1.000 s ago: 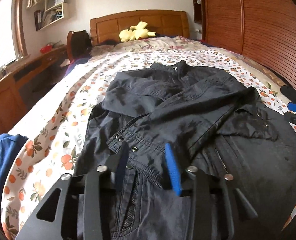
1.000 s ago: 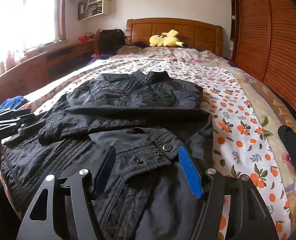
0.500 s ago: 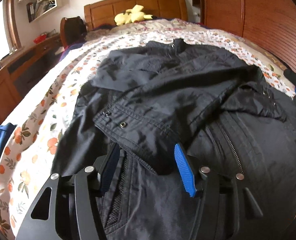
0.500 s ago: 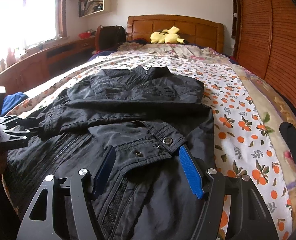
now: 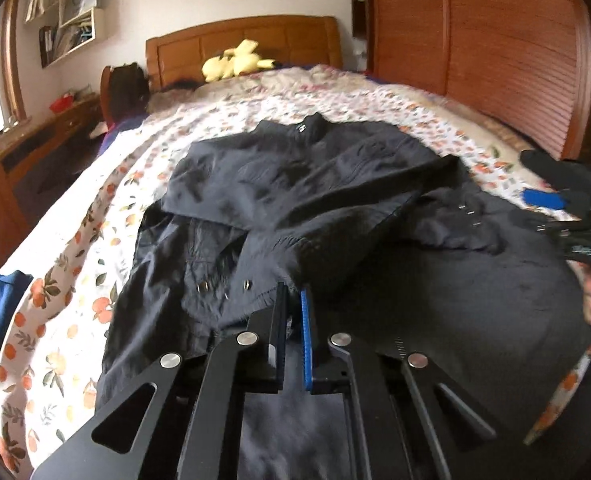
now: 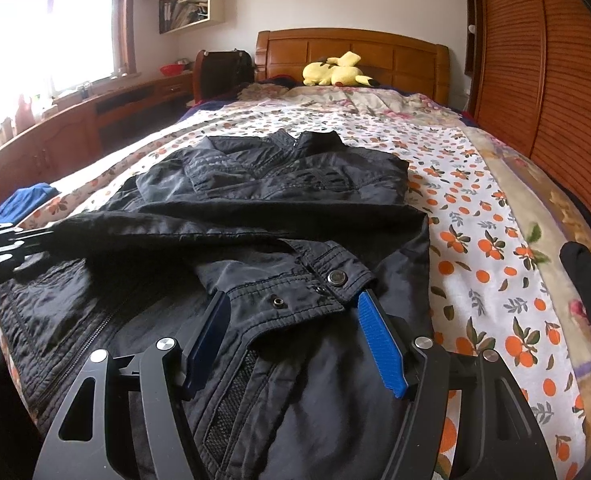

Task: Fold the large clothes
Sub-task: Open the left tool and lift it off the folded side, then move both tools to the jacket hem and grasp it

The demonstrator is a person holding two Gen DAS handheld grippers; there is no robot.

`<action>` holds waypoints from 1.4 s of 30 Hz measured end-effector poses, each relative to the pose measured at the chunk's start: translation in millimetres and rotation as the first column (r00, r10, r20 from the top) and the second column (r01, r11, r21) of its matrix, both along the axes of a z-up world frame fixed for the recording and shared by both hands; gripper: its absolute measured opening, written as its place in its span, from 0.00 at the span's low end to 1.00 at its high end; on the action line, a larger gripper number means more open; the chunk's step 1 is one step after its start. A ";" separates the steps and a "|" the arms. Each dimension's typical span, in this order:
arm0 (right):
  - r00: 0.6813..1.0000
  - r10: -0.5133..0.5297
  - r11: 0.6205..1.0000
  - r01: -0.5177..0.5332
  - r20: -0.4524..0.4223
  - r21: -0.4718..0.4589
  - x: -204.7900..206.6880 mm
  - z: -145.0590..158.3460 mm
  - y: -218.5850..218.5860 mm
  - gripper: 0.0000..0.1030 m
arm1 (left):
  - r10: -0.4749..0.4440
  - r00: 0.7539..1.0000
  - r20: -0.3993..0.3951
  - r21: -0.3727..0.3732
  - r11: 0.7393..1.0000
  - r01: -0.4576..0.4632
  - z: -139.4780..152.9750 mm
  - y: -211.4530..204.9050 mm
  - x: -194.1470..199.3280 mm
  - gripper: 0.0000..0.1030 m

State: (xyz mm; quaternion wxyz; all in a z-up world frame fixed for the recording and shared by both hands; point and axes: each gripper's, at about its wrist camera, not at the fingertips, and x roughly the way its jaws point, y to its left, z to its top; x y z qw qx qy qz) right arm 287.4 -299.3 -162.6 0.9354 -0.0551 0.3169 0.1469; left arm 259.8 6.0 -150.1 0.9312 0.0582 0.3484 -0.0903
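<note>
Your left gripper (image 5: 293, 300) has its fingers drawn together on a fold of the black jacket (image 5: 315, 208), pinching fabric at the edge of the left sleeve cuff (image 5: 231, 292), just beyond the fingertips. How much cloth sits between the pads cannot be read; the frame is blurred.

Your right gripper (image 6: 291, 312) has its fingers wide apart, straddling the right sleeve cuff (image 6: 319, 284) without touching it; the snap button (image 6: 337, 277) lies between the fingertips, nearer the blue finger (image 6: 379, 344).

The jacket lies front-up on the bed (image 6: 475, 200), collar away from both fingers, both sleeves crossed over the chest.

Risks, as judged:
- Thin pinch on the left: slick fabric may slide out when you lift, and the sleeve drops back crooked.
- Left pinch may include the body panel under the cuff; lifting then drags the whole jacket and undoes the sleeve layout.
- Right fingers closing on the snap button: hard metal under a pad gives poor hold. Take the cloth beside it.
- Uneven timing: one side held, the other free, so any pull now skews the garment towards the held fingers.
- Hem hangs near the bed edge behind the fingers; a tug that way could slide it off.
</note>
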 end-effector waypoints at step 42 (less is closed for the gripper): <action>1.000 -0.015 0.997 0.014 -0.010 -0.073 -24.6 -5.1 -12.0 0.69 | 0.231 0.973 0.009 0.018 0.973 -0.231 -26.6 104.0 -69.5 0.97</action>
